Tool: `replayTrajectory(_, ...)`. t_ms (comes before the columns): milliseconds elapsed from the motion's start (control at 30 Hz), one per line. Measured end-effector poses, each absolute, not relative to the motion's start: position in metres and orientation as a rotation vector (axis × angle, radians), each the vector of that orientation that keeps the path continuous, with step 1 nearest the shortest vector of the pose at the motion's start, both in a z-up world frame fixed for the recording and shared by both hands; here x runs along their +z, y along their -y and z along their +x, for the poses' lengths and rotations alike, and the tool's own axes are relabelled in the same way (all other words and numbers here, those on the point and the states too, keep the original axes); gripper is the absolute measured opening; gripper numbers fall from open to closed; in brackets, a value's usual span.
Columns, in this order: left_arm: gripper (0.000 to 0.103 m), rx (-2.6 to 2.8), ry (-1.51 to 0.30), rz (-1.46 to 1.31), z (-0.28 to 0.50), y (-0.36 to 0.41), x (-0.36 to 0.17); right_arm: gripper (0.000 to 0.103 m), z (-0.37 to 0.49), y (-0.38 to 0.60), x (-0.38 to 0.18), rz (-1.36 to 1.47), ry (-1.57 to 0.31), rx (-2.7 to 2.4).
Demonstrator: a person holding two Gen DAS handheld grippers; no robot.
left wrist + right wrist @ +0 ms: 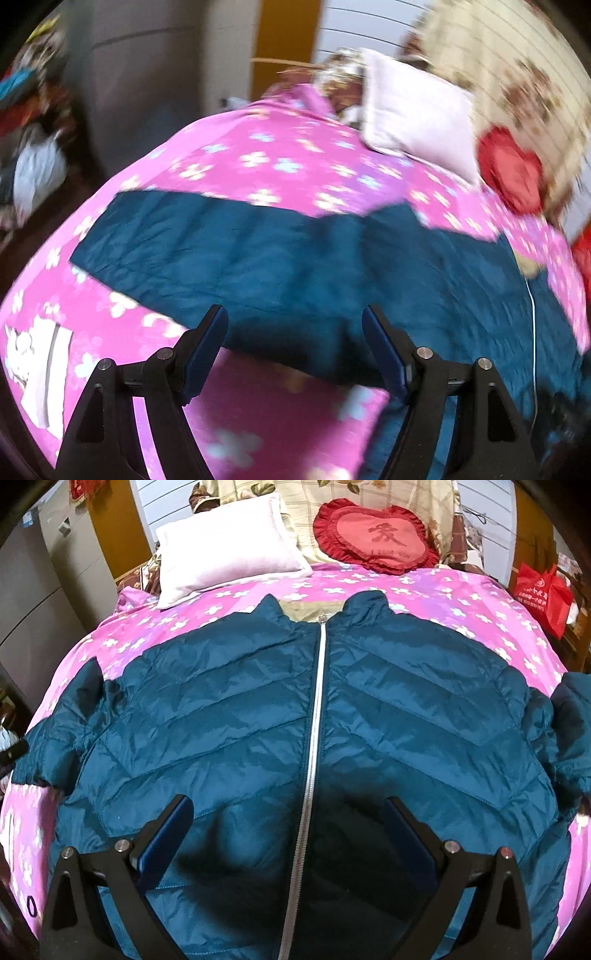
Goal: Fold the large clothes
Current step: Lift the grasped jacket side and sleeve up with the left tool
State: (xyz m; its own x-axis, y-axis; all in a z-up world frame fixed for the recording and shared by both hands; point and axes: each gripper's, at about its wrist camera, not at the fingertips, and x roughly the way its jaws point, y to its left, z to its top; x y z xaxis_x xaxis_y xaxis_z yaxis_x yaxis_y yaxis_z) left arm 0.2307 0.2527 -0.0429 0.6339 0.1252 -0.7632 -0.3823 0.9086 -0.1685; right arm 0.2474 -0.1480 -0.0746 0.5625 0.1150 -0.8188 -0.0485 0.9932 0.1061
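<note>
Flat on the bed (pixel 461 602), a teal jacket (pixel 236 716) lies front up, collar toward the pillow (pixel 229 557).
Quilted, shiny fabric; silver zipper (pixel 314 738) runs lengthwise, sleeves spread sideways. Left tool (pixel 295 325) and right tool (pixel 288 812) hover released, grasping nothing.

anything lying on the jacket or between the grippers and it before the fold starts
Nothing visible does. The jacket lies flat and zipped on the bedspread; the pillow and heart cushion sit beyond its collar. The right gripper and left gripper hover open over it.
</note>
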Motion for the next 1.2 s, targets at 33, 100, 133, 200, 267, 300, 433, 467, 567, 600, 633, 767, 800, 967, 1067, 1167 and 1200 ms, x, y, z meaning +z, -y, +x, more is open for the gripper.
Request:
replayTrajectory(33,0.051,0.318,-0.827,-0.37,0.228,-0.269,-0.045,0.103,0.247,0.147,-0.075,0.073,-0.97,0.098)
replayTrajectory(100,0.051,0.363,-0.815,-0.417,0.225,-0.294,-0.048,0.103,0.247,0.145,-0.076,0.075,-0.975,0.101)
replayTrajectory(133,0.051,0.397,-0.817,-0.425,0.225,-0.307,-0.05,0.103,0.246,0.144,-0.076,0.073,-0.977,0.103)
replayTrajectory(200,0.051,0.473,-0.83,-0.424,0.224,-0.333,-0.055,0.103,0.245,0.142,-0.077,0.062,-0.98,0.109)
replayTrajectory(267,0.051,0.533,-0.831,-0.428,0.223,-0.354,-0.059,0.103,0.244,0.139,-0.078,0.051,-0.981,0.115)
replayTrajectory(300,0.051,0.569,-0.832,-0.434,0.222,-0.365,-0.063,0.103,0.243,0.137,-0.079,0.049,-0.982,0.117)
replayTrajectory(433,0.051,0.667,-0.826,-0.506,0.213,-0.412,-0.076,0.103,0.243,0.133,-0.082,0.051,-0.991,0.127)
replayTrajectory(467,0.051,0.684,-0.821,-0.524,0.211,-0.421,-0.079,0.103,0.243,0.132,-0.083,0.05,-0.993,0.129)
replayTrajectory(567,0.051,0.723,-0.82,-0.548,0.212,-0.442,-0.089,0.103,0.242,0.13,-0.085,0.047,-0.997,0.133)
replayTrajectory(600,0.051,0.729,-0.82,-0.556,0.213,-0.446,-0.092,0.103,0.242,0.129,-0.086,0.048,-0.999,0.134)
replayTrajectory(633,0.051,0.736,-0.819,-0.57,0.213,-0.451,-0.095,0.103,0.242,0.129,-0.087,0.05,-1.001,0.134)
replayTrajectory(767,0.051,0.718,-0.842,-0.651,0.22,-0.463,-0.112,0.103,0.243,0.125,-0.089,0.044,-1.006,0.137)
replayTrajectory(800,0.051,0.725,-0.833,-0.624,0.221,-0.461,-0.111,0.103,0.243,0.125,-0.089,0.042,-1.006,0.137)
replayTrajectory(967,0.049,0.723,-0.867,-0.508,0.235,-0.452,-0.116,0.103,0.244,0.121,-0.09,0.038,-1.011,0.139)
replayTrajectory(1067,0.009,0.684,-0.846,-0.492,0.233,-0.449,-0.113,0.103,0.243,0.118,-0.091,0.037,-1.012,0.141)
replayTrajectory(1167,0.0,0.648,-0.842,-0.518,0.23,-0.442,-0.105,0.103,0.243,0.117,-0.091,0.038,-1.013,0.143)
replayTrajectory(1200,0.0,0.649,-0.826,-0.503,0.227,-0.437,-0.099,0.103,0.242,0.116,-0.091,0.037,-1.013,0.143)
